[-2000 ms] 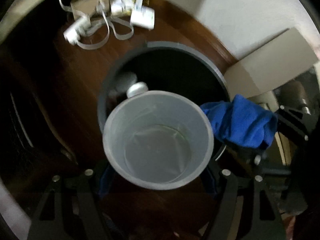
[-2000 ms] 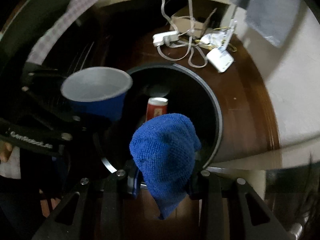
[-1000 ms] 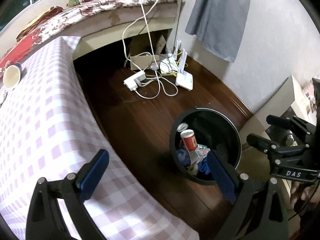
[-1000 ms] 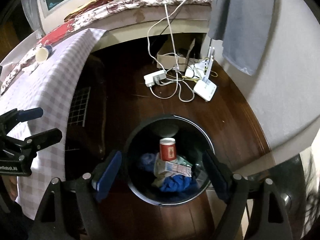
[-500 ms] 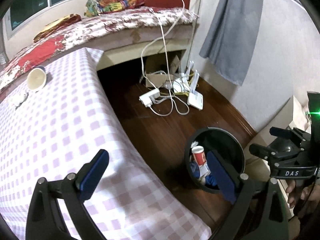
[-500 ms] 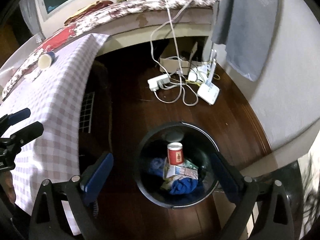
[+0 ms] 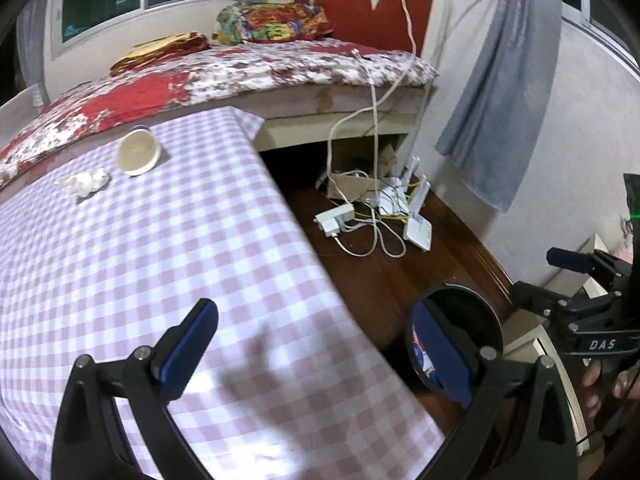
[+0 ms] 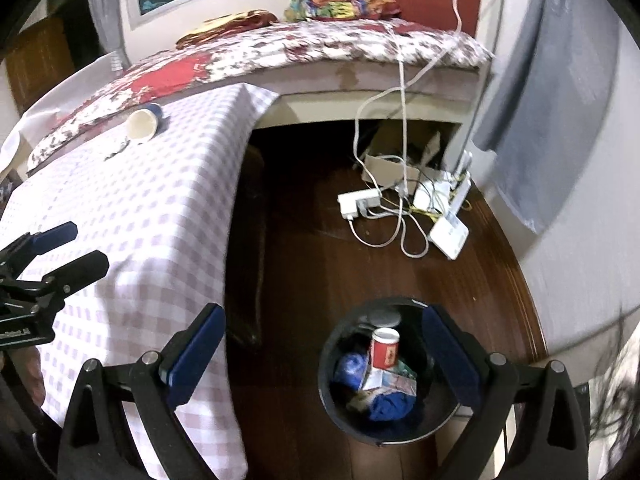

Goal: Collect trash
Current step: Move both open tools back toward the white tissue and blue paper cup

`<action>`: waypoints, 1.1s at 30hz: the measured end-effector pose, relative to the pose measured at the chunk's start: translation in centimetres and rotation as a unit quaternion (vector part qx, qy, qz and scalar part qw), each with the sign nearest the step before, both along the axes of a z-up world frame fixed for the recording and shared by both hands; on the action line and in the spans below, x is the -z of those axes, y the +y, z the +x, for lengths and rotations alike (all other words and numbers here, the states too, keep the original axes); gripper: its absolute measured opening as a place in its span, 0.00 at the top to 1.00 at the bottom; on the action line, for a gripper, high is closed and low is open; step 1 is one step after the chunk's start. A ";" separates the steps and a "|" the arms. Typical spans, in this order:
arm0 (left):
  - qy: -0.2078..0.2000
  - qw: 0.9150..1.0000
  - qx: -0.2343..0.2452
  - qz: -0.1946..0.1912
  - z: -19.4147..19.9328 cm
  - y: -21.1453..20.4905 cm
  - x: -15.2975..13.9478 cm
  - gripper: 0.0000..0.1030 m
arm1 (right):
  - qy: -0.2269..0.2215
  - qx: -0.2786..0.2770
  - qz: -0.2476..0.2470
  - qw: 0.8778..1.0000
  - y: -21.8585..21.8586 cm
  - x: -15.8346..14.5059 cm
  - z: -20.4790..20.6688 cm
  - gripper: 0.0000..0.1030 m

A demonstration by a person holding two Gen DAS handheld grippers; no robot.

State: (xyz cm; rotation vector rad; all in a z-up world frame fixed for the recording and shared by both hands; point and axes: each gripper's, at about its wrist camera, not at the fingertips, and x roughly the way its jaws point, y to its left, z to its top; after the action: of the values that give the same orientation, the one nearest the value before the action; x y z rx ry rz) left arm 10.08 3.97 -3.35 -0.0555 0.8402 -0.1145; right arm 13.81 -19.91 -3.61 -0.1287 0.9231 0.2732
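Note:
My left gripper (image 7: 316,344) hangs open and empty over the edge of the checked table (image 7: 160,260). The right gripper (image 8: 324,356) is open and empty too, above the black trash bin (image 8: 325,396). Inside the bin are a red can (image 8: 385,347), a blue cloth (image 8: 390,406), a blue cup (image 8: 350,366) and some paper wrappers. At the table's far end a paper cup (image 7: 138,153) lies on its side next to a crumpled tissue (image 7: 84,182). The left wrist view also catches the bin (image 7: 456,289) and the right gripper (image 7: 538,274). The right wrist view catches the cup (image 8: 142,125) and the left gripper (image 8: 86,246).
A bed with a floral cover (image 7: 280,68) runs behind the table. On the dark wood floor lie a power strip (image 8: 360,202), tangled cables, a white router (image 8: 450,236) and a cardboard box (image 7: 348,186). A grey curtain (image 8: 540,120) hangs at the right wall.
Two seconds ago the left gripper held the blue cup and the right held the blue cloth over the bin; both now lie inside. Both grippers opened, rose and pulled back toward the table.

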 end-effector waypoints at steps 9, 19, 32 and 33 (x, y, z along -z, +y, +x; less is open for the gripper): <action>-0.023 0.998 -0.066 0.002 -0.6 6.7 -1.0 0.04 | -0.027 -0.060 -0.005 0.998 6.1 -3.6 0.8 0.03; -0.041 0.985 -0.167 0.023 -1.0 16.7 -1.8 0.04 | -0.049 -0.155 -0.011 0.987 17.4 -6.6 2.7 0.03; -0.030 0.972 -0.230 0.036 2.8 26.4 -0.6 0.05 | -0.036 -0.194 0.006 0.980 30.4 -6.2 10.4 0.03; -0.029 0.972 -0.232 0.036 3.2 26.9 -0.4 0.05 | -0.035 -0.192 0.004 0.981 31.3 -5.8 11.3 0.03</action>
State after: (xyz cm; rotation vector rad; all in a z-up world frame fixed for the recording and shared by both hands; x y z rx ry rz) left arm 13.23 30.92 -2.96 -0.1768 0.7541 0.3528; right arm 25.13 11.38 2.14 -0.3076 0.8232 0.6258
